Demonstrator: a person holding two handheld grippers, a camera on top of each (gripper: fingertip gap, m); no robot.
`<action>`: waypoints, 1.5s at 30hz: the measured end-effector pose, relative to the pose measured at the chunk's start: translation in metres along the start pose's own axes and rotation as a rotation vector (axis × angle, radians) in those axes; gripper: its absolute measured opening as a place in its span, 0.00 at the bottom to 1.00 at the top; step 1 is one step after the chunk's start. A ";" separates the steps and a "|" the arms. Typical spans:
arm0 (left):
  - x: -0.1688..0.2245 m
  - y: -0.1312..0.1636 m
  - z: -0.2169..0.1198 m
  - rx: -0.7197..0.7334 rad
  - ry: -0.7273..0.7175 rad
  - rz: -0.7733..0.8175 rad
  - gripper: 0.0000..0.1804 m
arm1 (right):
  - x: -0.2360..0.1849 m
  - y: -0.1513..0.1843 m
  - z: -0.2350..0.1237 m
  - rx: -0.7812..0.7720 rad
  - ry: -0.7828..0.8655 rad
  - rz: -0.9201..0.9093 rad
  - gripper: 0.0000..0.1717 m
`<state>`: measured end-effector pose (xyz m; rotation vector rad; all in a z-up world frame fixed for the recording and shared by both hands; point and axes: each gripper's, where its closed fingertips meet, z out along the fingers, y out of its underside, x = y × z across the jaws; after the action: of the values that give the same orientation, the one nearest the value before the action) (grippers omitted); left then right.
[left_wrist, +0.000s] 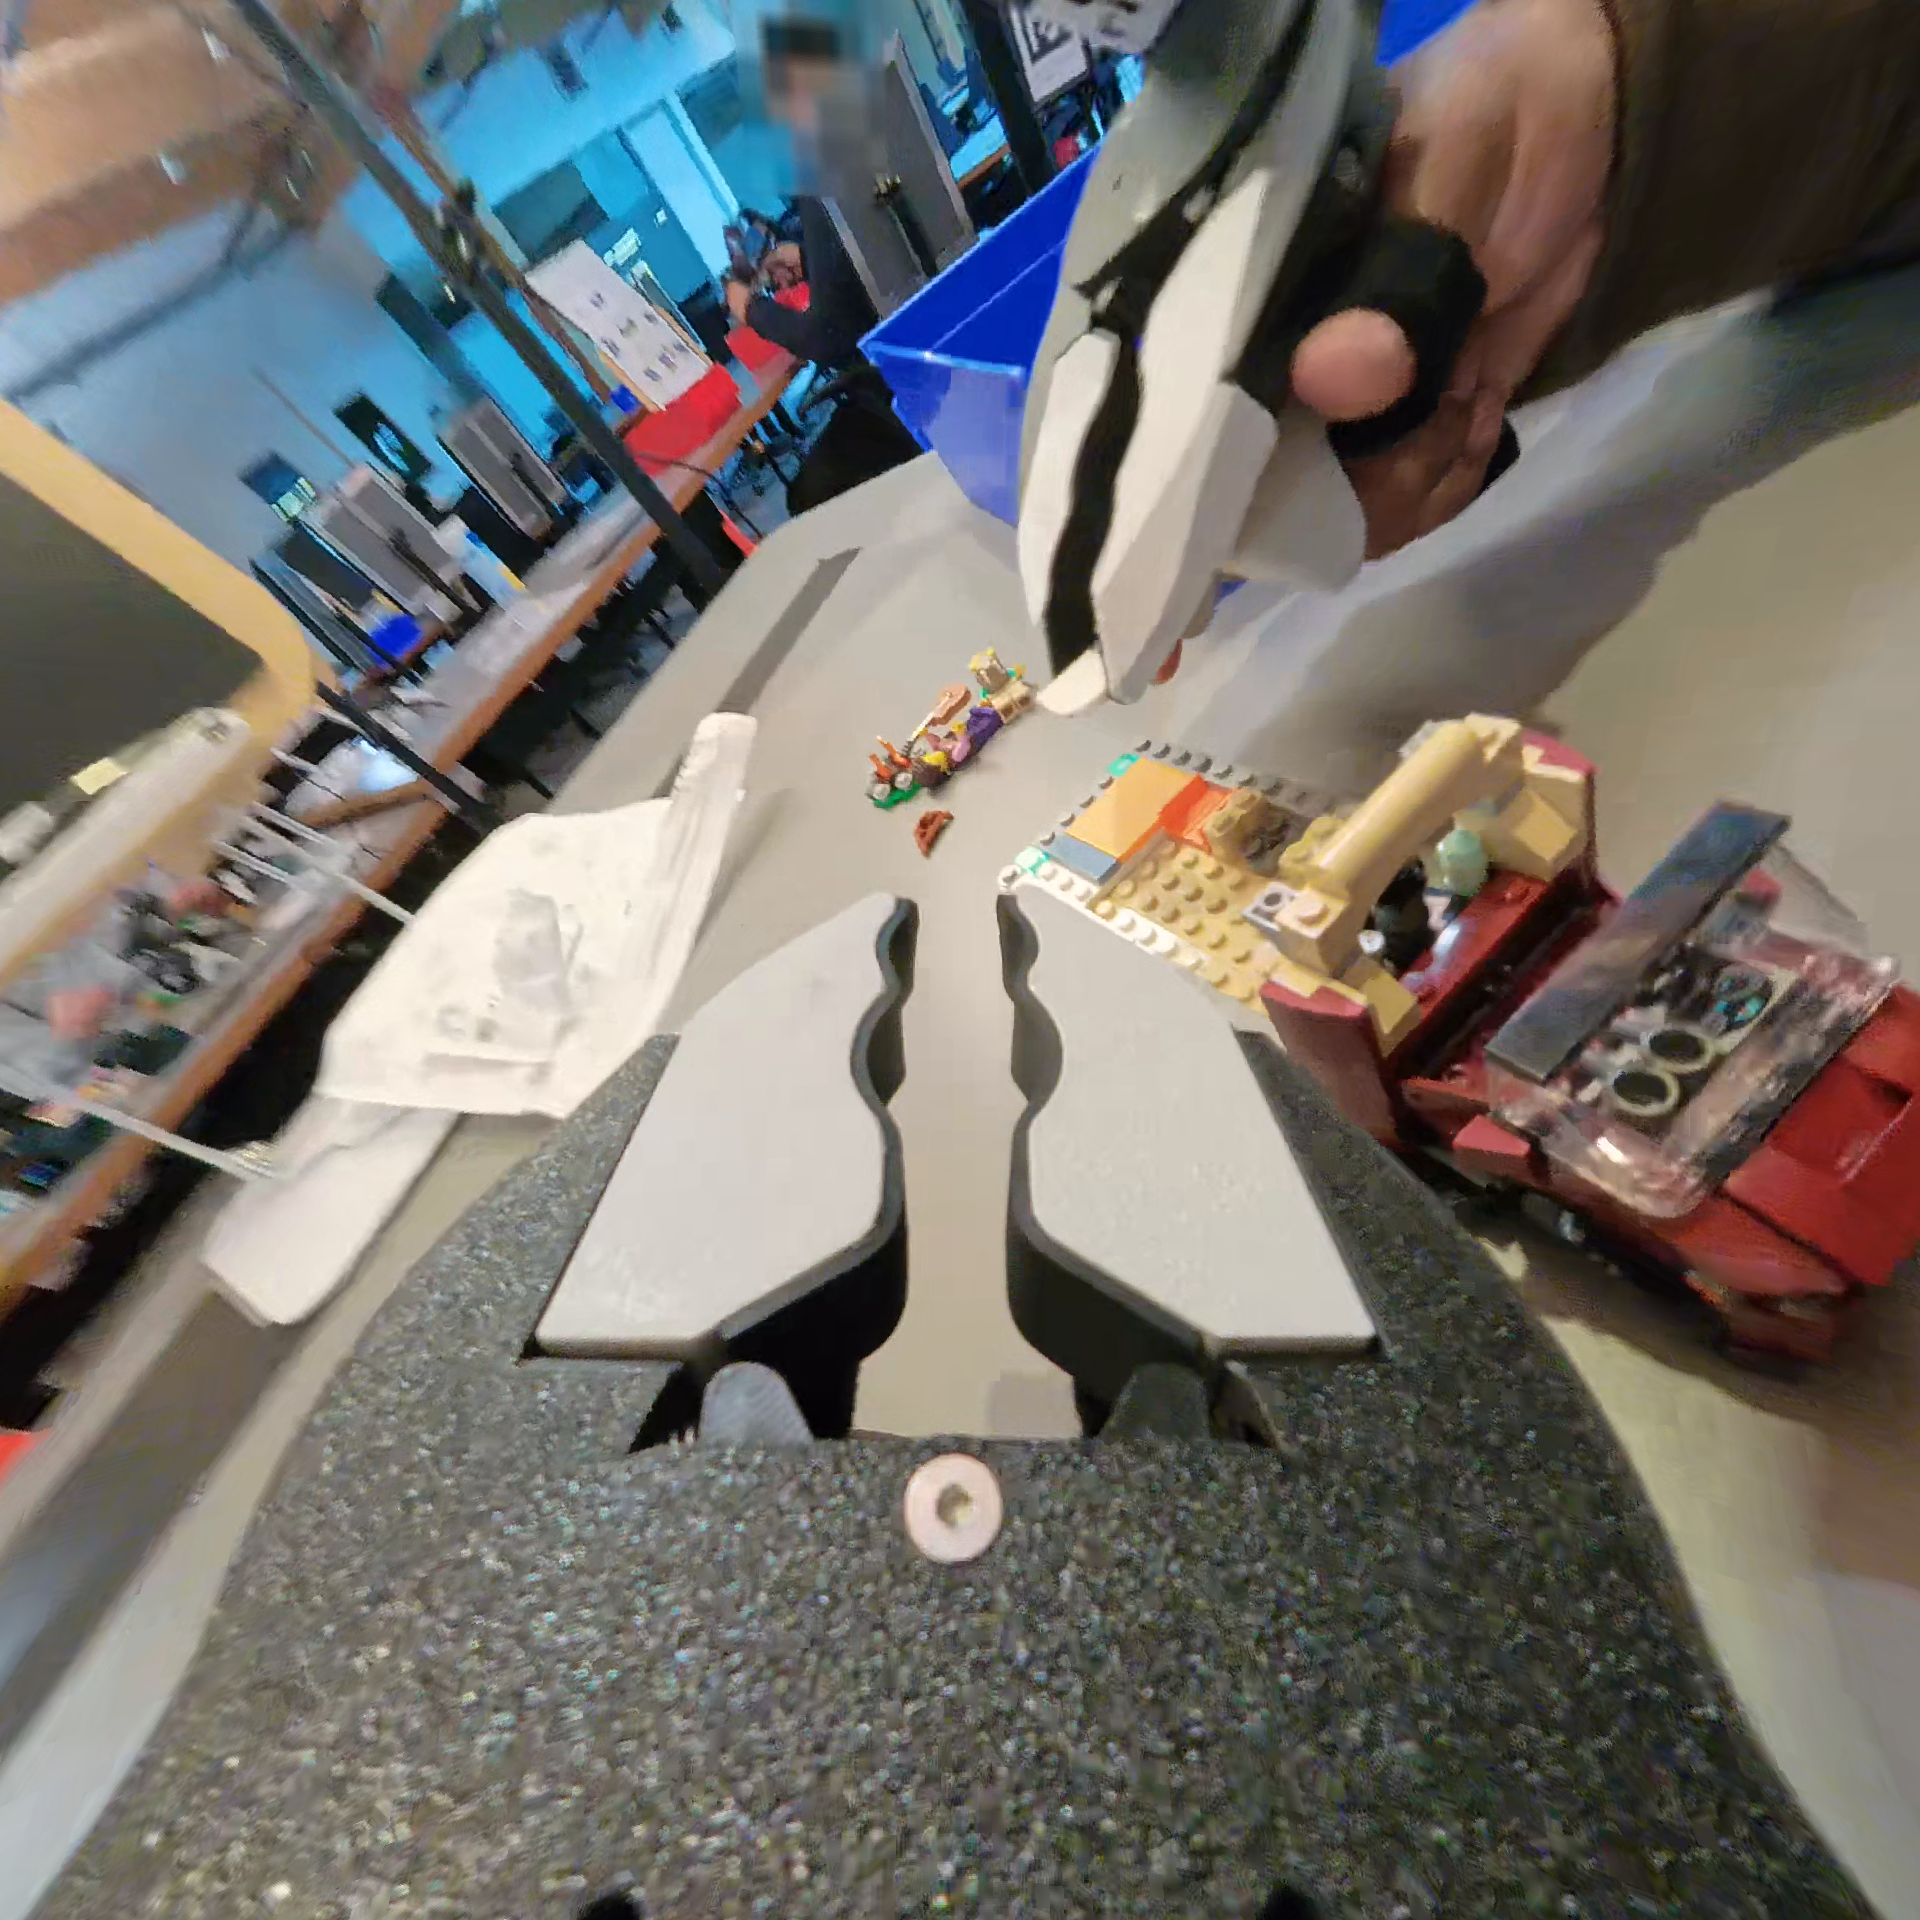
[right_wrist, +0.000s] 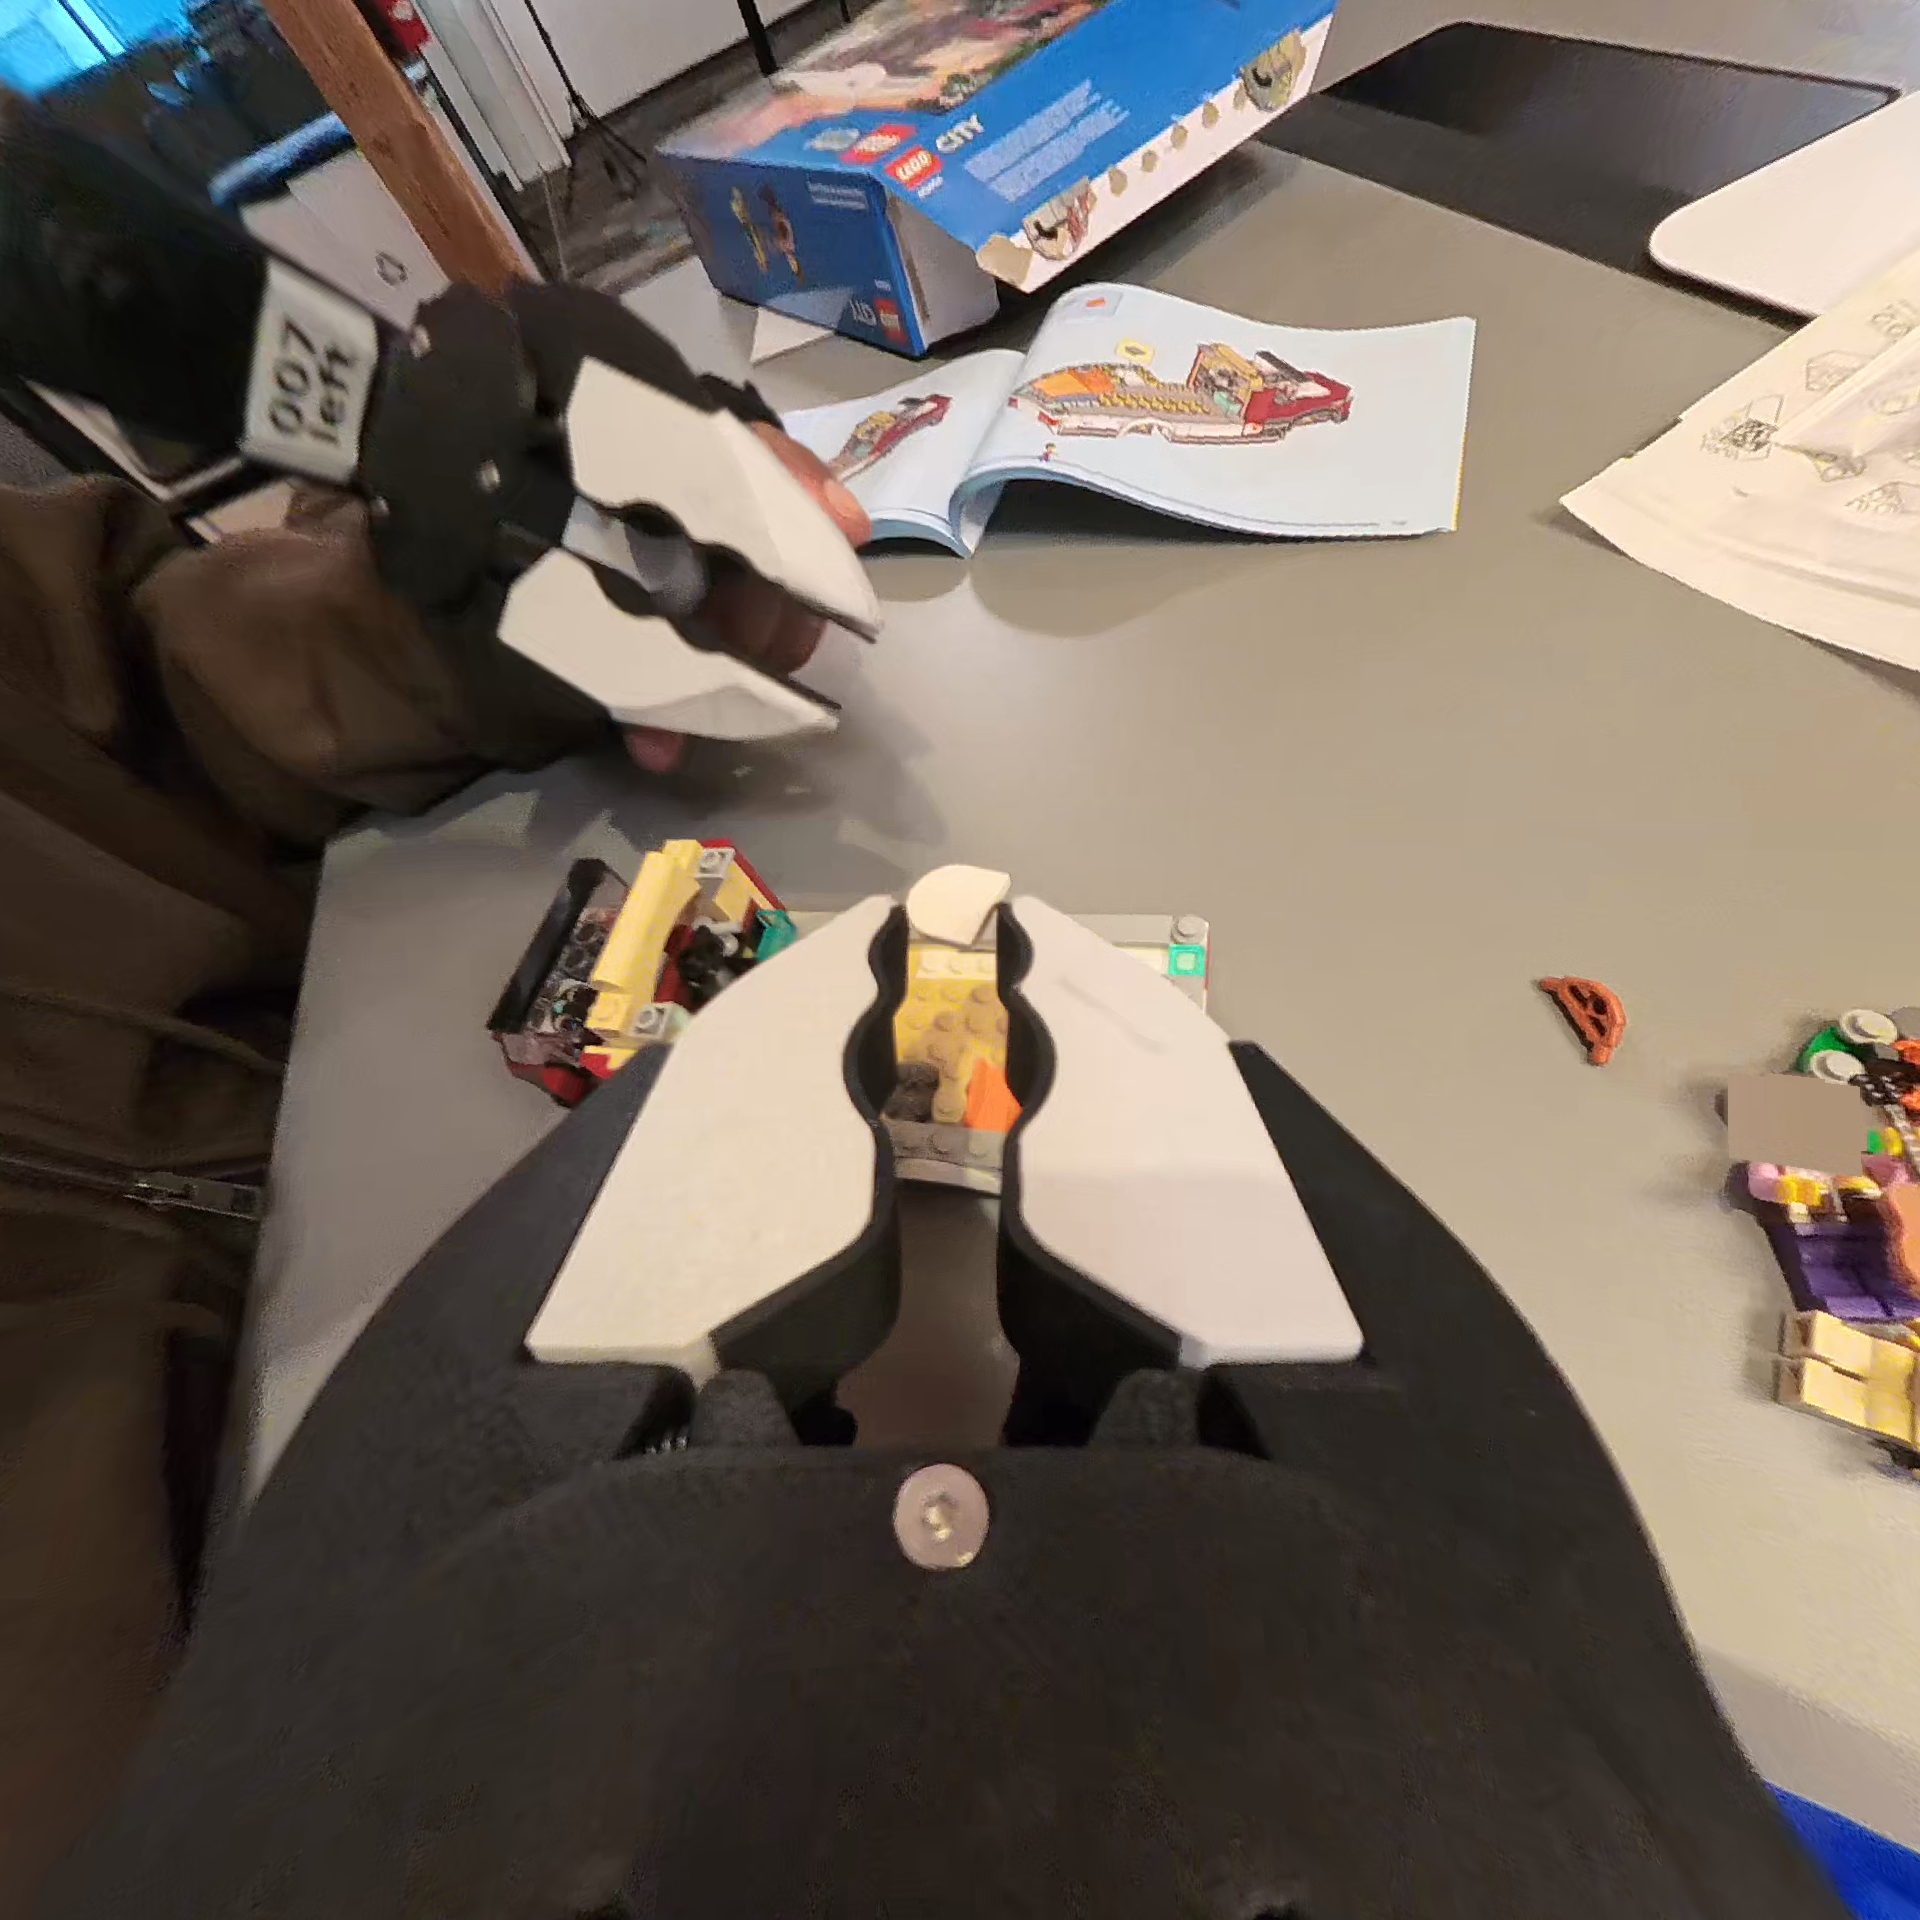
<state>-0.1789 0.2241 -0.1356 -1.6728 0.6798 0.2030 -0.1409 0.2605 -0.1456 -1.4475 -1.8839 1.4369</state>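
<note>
The right gripper (right_wrist: 951, 914) is pinching a small white rounded tile (right_wrist: 956, 902) in narrow jaws above the brick boat model (left_wrist: 1455, 935) on the table (right_wrist: 1351, 779); the left gripper (left_wrist: 956, 914) is hovering empty, jaws slightly parted. Lower squarely, press gently.

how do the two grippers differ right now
The right gripper has a small white curved piece pinched at its fingertips; the left gripper has nothing between its fingers. The right hangs over the brick boat model's tan deck; the left sits beside that model, over bare grey table. Both have pale fingers on black bodies.
</note>
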 end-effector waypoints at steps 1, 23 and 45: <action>-0.001 0.001 0.001 -0.010 0.028 -0.078 0.09 | 0.000 0.001 0.001 -0.005 0.010 -0.012 0.09; 0.013 -0.024 0.016 0.088 0.703 -1.355 0.11 | -0.018 -0.020 0.024 0.120 0.207 -0.330 0.09; -0.003 0.011 -0.011 0.080 0.491 -1.391 0.02 | 0.011 0.014 -0.021 -0.044 0.545 -0.179 0.22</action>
<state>-0.1896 0.2142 -0.1406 -1.7663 -0.2485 -1.2200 -0.1219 0.2796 -0.1519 -1.4595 -1.6471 0.8142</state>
